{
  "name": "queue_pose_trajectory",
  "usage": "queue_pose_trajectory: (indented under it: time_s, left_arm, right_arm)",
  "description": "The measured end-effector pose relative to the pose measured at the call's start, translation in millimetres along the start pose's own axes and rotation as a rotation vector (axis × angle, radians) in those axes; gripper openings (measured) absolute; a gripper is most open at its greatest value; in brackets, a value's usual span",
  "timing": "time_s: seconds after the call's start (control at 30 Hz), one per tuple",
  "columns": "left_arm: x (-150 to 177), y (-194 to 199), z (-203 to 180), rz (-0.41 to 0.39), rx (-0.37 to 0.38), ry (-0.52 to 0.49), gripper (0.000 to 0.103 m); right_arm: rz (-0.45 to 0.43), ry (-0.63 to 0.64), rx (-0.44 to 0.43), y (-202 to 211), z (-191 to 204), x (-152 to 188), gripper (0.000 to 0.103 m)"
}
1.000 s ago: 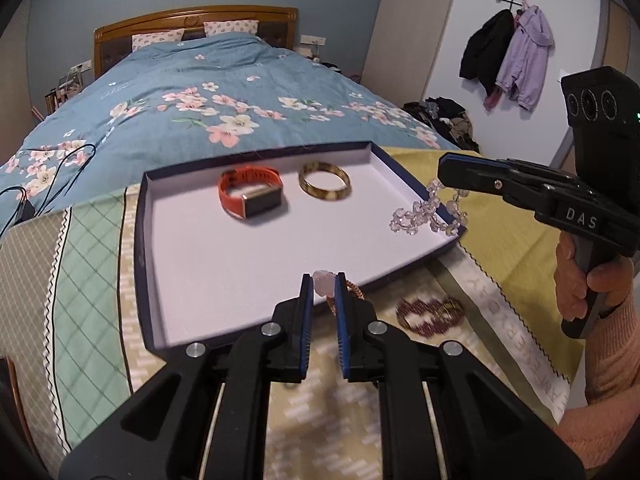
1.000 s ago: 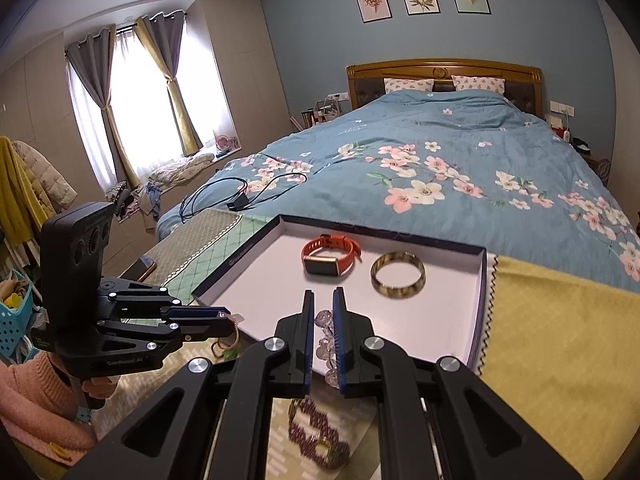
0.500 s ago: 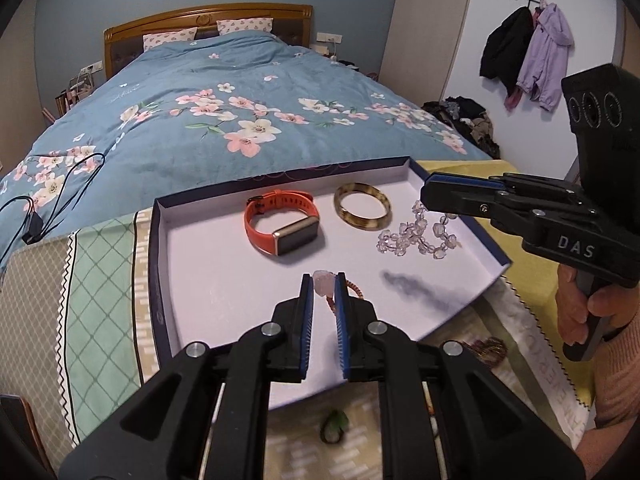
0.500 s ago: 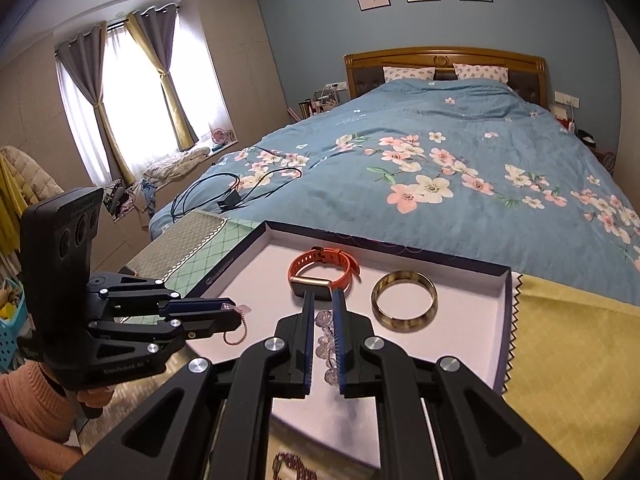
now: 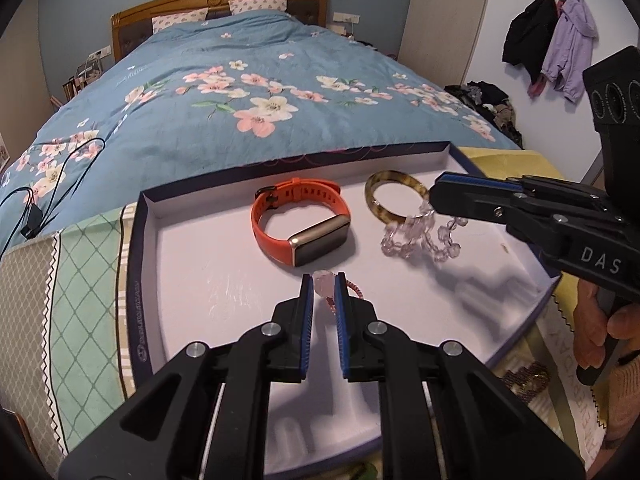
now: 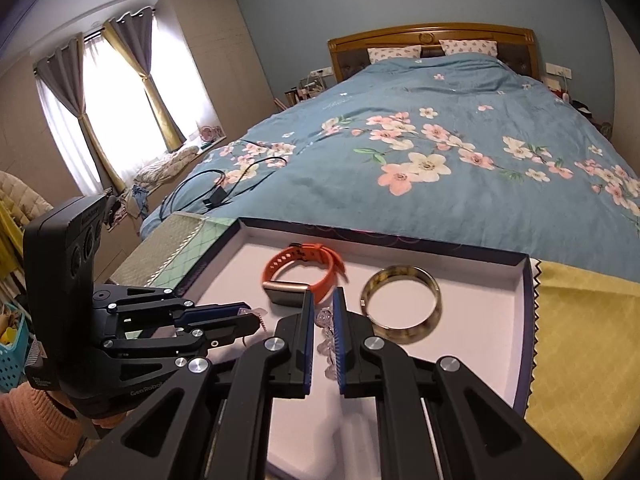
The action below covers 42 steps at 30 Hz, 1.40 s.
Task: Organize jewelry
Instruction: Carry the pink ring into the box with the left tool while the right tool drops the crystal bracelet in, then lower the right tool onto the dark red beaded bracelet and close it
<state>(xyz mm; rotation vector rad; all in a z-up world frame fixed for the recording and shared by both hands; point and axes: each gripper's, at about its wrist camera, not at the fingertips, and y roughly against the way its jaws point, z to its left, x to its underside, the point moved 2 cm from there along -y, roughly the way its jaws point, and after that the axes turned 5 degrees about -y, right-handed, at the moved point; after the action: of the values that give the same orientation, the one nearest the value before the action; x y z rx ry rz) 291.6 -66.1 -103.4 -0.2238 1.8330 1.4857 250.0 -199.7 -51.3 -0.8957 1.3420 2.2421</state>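
A shallow dark-rimmed tray (image 5: 136,264) with a white floor lies on the patterned cloth; it also shows in the right wrist view (image 6: 520,276). In it lie an orange smartwatch (image 5: 300,226) (image 6: 304,276) and a tortoiseshell bangle (image 5: 394,200) (image 6: 400,304). My left gripper (image 5: 323,284) is shut on a pink stone bracelet with a red cord (image 5: 322,285), above the tray's middle. My right gripper (image 6: 321,316) (image 5: 436,196) is shut on a clear crystal bead bracelet (image 5: 420,236) (image 6: 325,320), which hangs over the tray beside the bangle.
A dark beaded bracelet (image 5: 528,376) lies on the cloth right of the tray. A small green item (image 5: 360,472) lies at the tray's near edge. A bed with a blue floral quilt (image 5: 248,92) stands behind. A black cable (image 5: 48,184) lies on the quilt at left.
Both grippers have moved forward over the tray with their bracelets. The crystal bracelet went from the tray's right edge to beside the bangle. The pink stone bracelet now hangs over the tray's middle.
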Motion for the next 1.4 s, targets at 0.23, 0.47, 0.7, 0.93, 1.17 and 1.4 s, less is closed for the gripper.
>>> queue_pose_trajectory:
  time_s: [0.23, 0.47, 0.7, 0.93, 1.17, 1.4]
  left_arm:
    - [-3.2, -18.4, 4.1, 0.016, -0.002, 0.019, 0.011]
    - [-6.7, -25.3, 9.9, 0.016, 0.007, 0.052, 0.011]
    - [-10.7, -25.1, 9.2, 0.003, 0.030, 0.055, 0.020]
    - [-8.7, 9.8, 6.1, -0.082, -0.005, 0.033, 0.042]
    - [15.1, 63.0, 0.8, -0.155, -0.035, -0.009, 0.043]
    - [56.4, 94.4, -7.4, -0.159, -0.019, -0.041, 0.043]
  right_arm:
    - [0.022, 0.030, 0.043, -8.0, -3.8, 2.3, 0.007]
    - [0.024, 0.033, 0.065, -7.6, -7.6, 5.9, 0.010]
    - [-0.001, 0.026, 0.053, 16.2, -6.2, 12.0, 0.022]
    - [-0.015, 0.063, 0.016, 55.7, 4.5, 34.9, 0.033]
    - [0.024, 0.096, 0.015, 80.5, 7.4, 72.8, 0.036]
    - [0.094, 0.109, 0.028, 81.6, 8.7, 110.6, 0.029]
